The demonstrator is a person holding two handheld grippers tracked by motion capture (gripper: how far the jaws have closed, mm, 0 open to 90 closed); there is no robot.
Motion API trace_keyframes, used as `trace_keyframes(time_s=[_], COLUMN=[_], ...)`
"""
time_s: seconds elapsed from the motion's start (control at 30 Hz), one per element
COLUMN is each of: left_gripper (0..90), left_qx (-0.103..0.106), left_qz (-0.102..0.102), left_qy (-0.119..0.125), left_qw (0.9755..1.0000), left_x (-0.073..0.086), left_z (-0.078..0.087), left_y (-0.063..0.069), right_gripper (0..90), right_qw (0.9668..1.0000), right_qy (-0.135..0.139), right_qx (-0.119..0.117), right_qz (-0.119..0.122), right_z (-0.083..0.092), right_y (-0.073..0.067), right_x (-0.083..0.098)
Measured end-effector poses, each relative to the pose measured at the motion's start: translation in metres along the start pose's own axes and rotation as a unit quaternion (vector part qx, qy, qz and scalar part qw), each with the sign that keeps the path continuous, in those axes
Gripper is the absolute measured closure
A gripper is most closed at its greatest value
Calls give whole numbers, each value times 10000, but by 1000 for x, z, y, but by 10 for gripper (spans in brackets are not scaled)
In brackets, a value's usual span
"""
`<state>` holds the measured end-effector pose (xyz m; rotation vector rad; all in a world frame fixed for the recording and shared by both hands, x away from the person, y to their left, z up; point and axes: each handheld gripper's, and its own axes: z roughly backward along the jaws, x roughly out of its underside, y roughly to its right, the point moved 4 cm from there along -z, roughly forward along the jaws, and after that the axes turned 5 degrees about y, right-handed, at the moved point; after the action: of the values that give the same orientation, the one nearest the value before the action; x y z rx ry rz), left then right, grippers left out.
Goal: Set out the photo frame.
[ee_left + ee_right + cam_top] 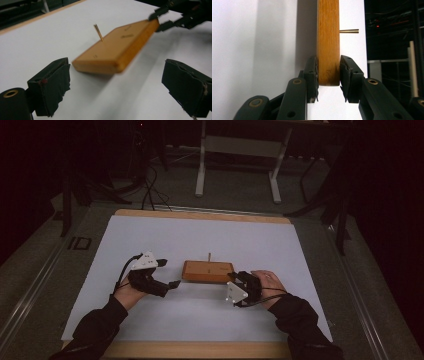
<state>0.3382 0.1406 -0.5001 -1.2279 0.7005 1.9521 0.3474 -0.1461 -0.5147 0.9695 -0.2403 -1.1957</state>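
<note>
A flat wooden block (207, 271) with a thin upright peg (209, 256) lies at the middle of the white sheet (200, 235). My right gripper (232, 277) is shut on the block's right end, one pad on its top face and one on its underside (329, 75). In the left gripper view the block (117, 50) tilts, its held end raised by the right gripper (157, 21) and a shadow beneath it. My left gripper (169, 273) stands open just left of the block, its jaws wide apart with nothing between them (115, 85).
The white sheet covers a wooden table whose far edge (200, 214) shows as a light strip. Beyond it, on the dark floor, stand the white legs of a desk frame (200, 170) and some cables (150, 185). Both sleeved forearms enter from the near edge.
</note>
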Motion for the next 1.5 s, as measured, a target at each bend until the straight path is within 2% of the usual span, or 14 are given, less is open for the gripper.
trace_keyframes(time_s=[0.23,0.3,0.33,0.37,0.53,0.63,0.7,0.73,0.77,0.83,1.03,1.17,1.37,1.5], left_gripper=[84,83,83,84,84,84,84,84,84,84,84,84,84,84], left_qx=[-55,-55,-92,-115,-90,-55,-30,-30,-22,-18,-46,-53,-61,-69], left_qz=[102,116,139,132,164,166,179,179,196,198,218,253,231,229], left_qy=[87,104,196,220,315,306,290,290,298,297,323,344,388,452], left_qw=[9999,9999,9997,9996,9993,9994,9994,9994,9994,9994,9992,9991,9990,9987], left_x=[13,14,15,15,17,22,24,24,25,26,29,30,31,31], left_z=[5,6,7,8,6,2,0,0,0,0,0,-1,-2,-2], left_y=[9,10,11,12,16,19,20,20,19,19,16,16,17,17], right_gripper=[698,698,698,699,698,698,694,694,695,694,685,677,661,655], right_qw=[9995,9994,9992,9988,9976,9960,9938,9938,9920,9902,9890,9892,9867,9845], right_qy=[61,86,101,131,160,111,108,108,122,138,127,94,-32,-4], right_qx=[-247,-282,-339,-408,-577,-773,-936,-936,-1084,-1120,-1095,-1089,-1061,-1066], right_qz=[-165,-192,-203,-245,-347,-441,-595,-595,-637,-821,-989,-979,-1230,-1390], right_z=[0,0,0,-1,-2,-4,-5,-5,-6,-8,-14,-18,-27,-31], right_y=[19,22,25,30,40,48,54,54,59,66,79,85,97,102], right_x=[1,2,2,3,4,5,6,6,7,8,11,15,17,19])
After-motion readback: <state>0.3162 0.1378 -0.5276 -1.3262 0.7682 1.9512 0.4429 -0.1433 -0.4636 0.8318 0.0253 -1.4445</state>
